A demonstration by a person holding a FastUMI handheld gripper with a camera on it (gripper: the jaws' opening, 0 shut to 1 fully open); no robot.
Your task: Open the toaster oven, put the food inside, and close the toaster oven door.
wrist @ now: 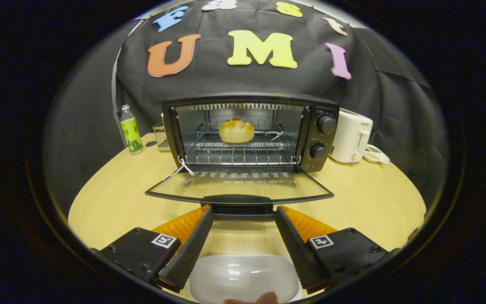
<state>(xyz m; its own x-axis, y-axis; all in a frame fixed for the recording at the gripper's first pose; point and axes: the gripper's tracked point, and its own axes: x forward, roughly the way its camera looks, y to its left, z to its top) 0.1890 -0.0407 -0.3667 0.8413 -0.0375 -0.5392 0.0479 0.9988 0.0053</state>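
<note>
The gripper (243, 221) is hanging over a white dish (243, 278), fingers spread wide and holding nothing. Just ahead of the fingertips, the door handle (239, 199) is lying crosswise, centred between them. The glass door (238, 185) is lying folded down flat. Beyond it, the bread roll (236, 130) is sitting on the rack (243, 152) inside the toaster oven (249, 131). Judgement: only closing appears outstanding.

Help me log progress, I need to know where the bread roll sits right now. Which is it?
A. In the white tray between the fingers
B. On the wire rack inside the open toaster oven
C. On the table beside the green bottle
B: the bread roll lies on the wire rack inside the toaster oven, whose door hangs open just ahead of the open, empty gripper.
</note>
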